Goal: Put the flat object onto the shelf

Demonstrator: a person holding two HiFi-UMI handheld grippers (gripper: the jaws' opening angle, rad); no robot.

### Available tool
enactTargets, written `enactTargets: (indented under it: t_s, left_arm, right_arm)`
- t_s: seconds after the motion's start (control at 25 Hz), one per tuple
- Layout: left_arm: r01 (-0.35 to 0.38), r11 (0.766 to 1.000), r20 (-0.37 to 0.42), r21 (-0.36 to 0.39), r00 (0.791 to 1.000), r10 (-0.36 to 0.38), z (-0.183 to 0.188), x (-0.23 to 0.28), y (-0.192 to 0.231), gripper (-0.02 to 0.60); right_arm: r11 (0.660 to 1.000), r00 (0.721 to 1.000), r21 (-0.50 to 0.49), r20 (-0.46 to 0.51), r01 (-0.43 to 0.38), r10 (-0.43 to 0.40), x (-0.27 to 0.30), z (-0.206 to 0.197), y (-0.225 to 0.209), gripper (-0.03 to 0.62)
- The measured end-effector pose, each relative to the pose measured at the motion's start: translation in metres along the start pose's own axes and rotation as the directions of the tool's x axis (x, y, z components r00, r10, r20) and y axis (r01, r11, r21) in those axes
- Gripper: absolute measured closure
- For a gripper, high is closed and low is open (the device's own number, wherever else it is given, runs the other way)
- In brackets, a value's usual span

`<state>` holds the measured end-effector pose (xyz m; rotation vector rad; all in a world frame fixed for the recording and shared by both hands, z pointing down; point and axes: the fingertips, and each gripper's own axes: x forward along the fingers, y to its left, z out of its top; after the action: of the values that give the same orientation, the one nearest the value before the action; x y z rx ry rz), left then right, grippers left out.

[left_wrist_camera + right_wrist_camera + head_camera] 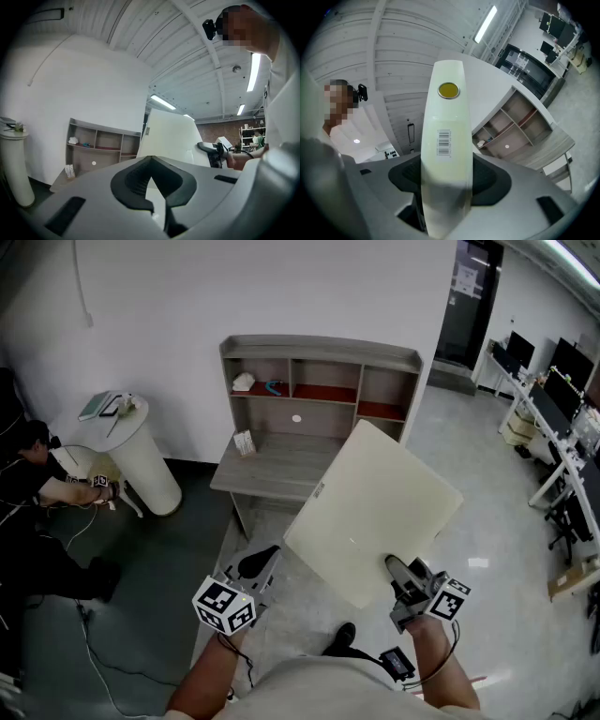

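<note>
**Me:** Where is the flat object sitting just now?

**Partner:** It isn't sitting anywhere; I'm holding the flat object in the air over the floor, in front of the shelf and well short of it. The right claw is pinching its near edge, with the jaws standing wide because that edge is thick.

**Me:** And the other one?

**Partner:** The left claw is hanging beside the panel's lower corner, apart from it, with its jaws pressed together on nothing; I'm leaving it free, I reckon, to steady the far side.

**Me:** Why are you gripping at the edge?

**Partner:** So the free end is leading toward the shelf; the cubbies are looking too narrow to me, so I'm judging the top board or the bench below as the landing spot. I'm also watching the small white pack standing at its left.
</note>
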<state>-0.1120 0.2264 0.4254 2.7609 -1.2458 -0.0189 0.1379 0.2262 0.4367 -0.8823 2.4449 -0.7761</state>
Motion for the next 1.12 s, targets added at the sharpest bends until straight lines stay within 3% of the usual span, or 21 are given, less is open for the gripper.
enactTargets:
  t_s: [0.4, 1.12]
  left_arm:
    - [0.002, 1.000, -0.021, 0.003, 1.000, -0.001, -0.007, 0.051, 0.001, 0.568]
    - [-0.012, 1.000, -0.035, 0.011, 0.999, 0.013, -0.004, 0.220, 0.003, 0.566]
  right_arm:
    - [1.000, 1.000, 0.011, -0.015, 0.021, -0.020, 0.002, 0.015, -0.045, 0.307]
    - [1.000, 0.997, -0.003, -0.066, -0.031, 0.030, 0.019, 0.106, -0.171, 0.307]
